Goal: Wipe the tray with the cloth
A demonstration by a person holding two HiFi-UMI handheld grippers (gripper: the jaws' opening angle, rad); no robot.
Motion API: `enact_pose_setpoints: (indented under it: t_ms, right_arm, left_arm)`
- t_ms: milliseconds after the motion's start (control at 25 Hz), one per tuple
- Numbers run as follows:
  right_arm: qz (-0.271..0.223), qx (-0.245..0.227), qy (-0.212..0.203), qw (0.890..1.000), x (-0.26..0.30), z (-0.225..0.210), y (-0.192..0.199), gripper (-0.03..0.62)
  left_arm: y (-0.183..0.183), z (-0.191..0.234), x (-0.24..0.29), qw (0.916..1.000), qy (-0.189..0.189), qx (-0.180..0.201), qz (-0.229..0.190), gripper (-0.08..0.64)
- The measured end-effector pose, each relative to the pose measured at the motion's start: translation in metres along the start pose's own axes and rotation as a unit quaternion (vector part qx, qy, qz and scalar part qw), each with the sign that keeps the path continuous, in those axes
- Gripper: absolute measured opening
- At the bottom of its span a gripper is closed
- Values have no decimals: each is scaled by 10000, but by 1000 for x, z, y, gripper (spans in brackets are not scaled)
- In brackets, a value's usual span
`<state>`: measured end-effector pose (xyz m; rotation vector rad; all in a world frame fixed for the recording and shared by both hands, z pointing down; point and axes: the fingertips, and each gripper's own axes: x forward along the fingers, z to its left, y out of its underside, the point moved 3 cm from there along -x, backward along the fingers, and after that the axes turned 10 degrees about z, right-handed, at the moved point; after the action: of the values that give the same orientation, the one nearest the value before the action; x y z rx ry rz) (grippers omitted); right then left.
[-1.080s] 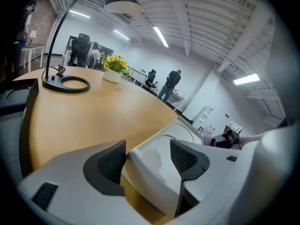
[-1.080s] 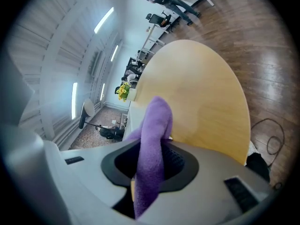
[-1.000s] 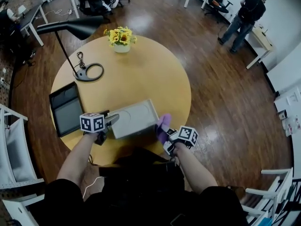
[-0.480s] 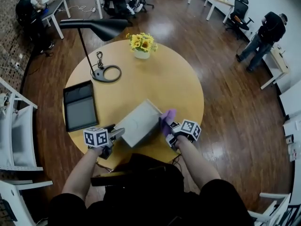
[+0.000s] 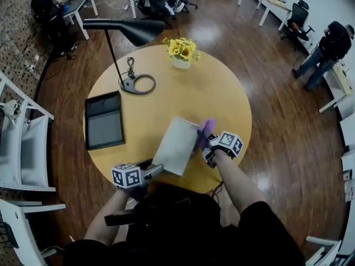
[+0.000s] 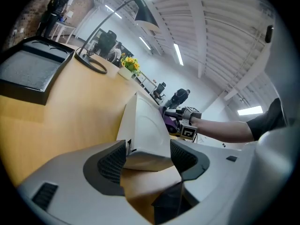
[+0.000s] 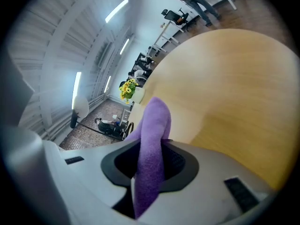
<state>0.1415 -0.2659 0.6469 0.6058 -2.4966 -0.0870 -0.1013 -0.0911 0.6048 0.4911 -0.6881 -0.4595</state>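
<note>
The white tray (image 5: 177, 144) is lifted off the round wooden table (image 5: 166, 101) and tilted on edge. My left gripper (image 5: 151, 172) is shut on the tray's near corner; in the left gripper view the tray (image 6: 143, 130) sits clamped between both pads. My right gripper (image 5: 204, 146) is shut on a purple cloth (image 5: 206, 132) at the tray's right edge. In the right gripper view the purple cloth (image 7: 152, 149) stands up between the jaws. Whether the cloth touches the tray I cannot tell.
A dark rectangular tray (image 5: 104, 121) lies at the table's left side. A black desk lamp (image 5: 130, 35) with a ring base (image 5: 138, 84) and a pot of yellow flowers (image 5: 182, 52) stand at the far side. White chairs (image 5: 22, 148) sit left; people stand at distant desks.
The white tray has turned from lying crosswise to pointing away from me, tilted up. My left gripper has moved toward me and right; my right gripper with the cloth has shifted up and right.
</note>
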Motion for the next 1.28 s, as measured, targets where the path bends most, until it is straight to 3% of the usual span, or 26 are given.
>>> enact_pose_setpoints:
  t_ms: [200,320,520,880,1040,1280]
  right_arm:
    - [-266,621,70,9977,8,-11,2,89]
    - [-183,440,239,9986,9,-12,7,89]
    - [572,193,529,9968,9,-26,39,89]
    - [1212,-485,471,9903,3,-18,63,89]
    - [1066,-287,192,9937,-4,-16,67,89]
    - [374,314,-416,9979,-24,-15,85,91]
  left_arm:
    - [9,-5,2,9996,105,-255,-74,290]
    - [11,-3,1,9994,87,-303,-151,270]
    - [12,-1,1,9992,129,-339,-182,264]
    - [9,1,2,9995,173,-246,-91,264]
    - [11,4,4,9997,183,-172,-21,258]
    - [9,4,0,9994,277,-217,-29,252]
